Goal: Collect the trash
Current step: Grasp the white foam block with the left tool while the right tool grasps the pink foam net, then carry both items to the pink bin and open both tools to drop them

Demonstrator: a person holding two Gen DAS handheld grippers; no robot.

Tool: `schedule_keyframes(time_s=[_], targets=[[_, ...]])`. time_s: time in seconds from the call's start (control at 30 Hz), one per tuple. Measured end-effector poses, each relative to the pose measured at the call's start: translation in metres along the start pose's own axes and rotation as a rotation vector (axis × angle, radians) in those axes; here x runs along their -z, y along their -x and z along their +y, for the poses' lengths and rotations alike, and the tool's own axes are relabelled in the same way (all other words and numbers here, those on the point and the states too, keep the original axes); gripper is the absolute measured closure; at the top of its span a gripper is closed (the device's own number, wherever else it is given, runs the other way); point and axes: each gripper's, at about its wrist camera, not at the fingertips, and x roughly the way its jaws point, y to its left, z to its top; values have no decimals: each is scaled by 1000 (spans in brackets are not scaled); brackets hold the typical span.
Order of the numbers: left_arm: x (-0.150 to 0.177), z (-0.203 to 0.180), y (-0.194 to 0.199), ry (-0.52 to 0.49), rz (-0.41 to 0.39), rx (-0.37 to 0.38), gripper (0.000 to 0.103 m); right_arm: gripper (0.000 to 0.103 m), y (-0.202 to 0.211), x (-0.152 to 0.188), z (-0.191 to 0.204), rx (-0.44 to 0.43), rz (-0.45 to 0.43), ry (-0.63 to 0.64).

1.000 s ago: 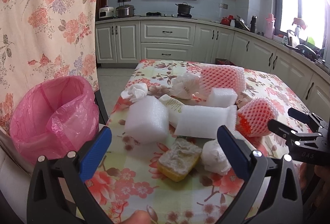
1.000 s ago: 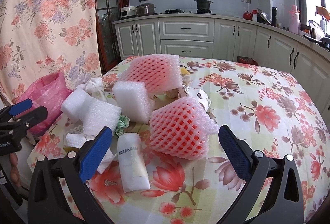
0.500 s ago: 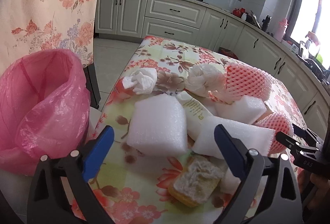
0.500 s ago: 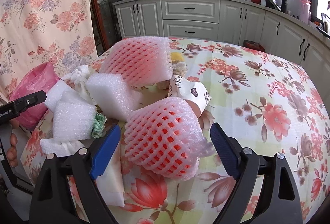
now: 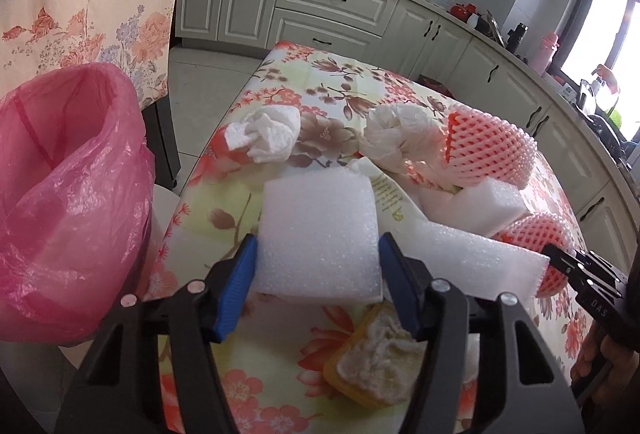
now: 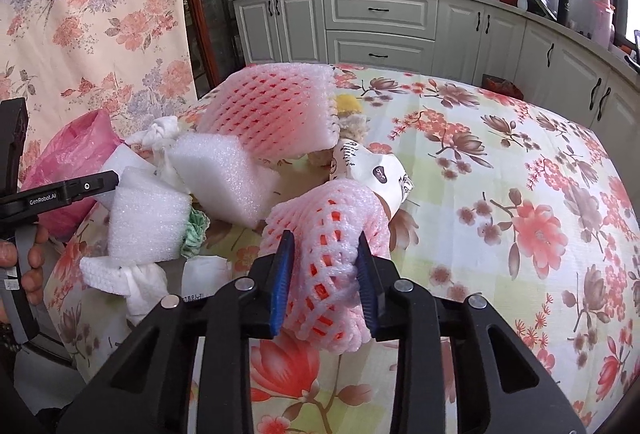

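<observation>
left claw (image 5: 318, 274): clamped on white foam block (image 5: 318, 234), near desk edge beside pink trash bag (image 5: 72, 194)
right claw (image 6: 323, 278): squeezing pink foam fruit net (image 6: 328, 254), desk side away from bag
risk, foam: light and springy, could pop from pads on swing to bag
risk, net: flimsy mesh, could slip or snag paper cup (image 6: 376, 174) behind
risk, bag: limp rim, possible miss onto floor
writing: "GenRobot.AI" on left claw body; "DAS" on right; cup print unreadable
</observation>
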Motion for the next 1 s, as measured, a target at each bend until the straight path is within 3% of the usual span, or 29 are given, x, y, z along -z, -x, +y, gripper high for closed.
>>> schedule_keyframes(time_s=[0.3, 0.5, 0.77, 1.0], targets=[[-8, -9, 39, -40, -97, -32, 43, 75, 35, -17, 3, -5, -83, -6], [-23, 2, 84, -47, -209, -120, 43, 75, 49, -47, 26, -43, -154, 19], [-36, 55, 134, -2, -300, -301, 43, 75, 41, -94, 102, -182, -213, 116], [-32, 111, 161, 63, -320, -393, 43, 75, 13, -130, 188, -325, -198, 199]])
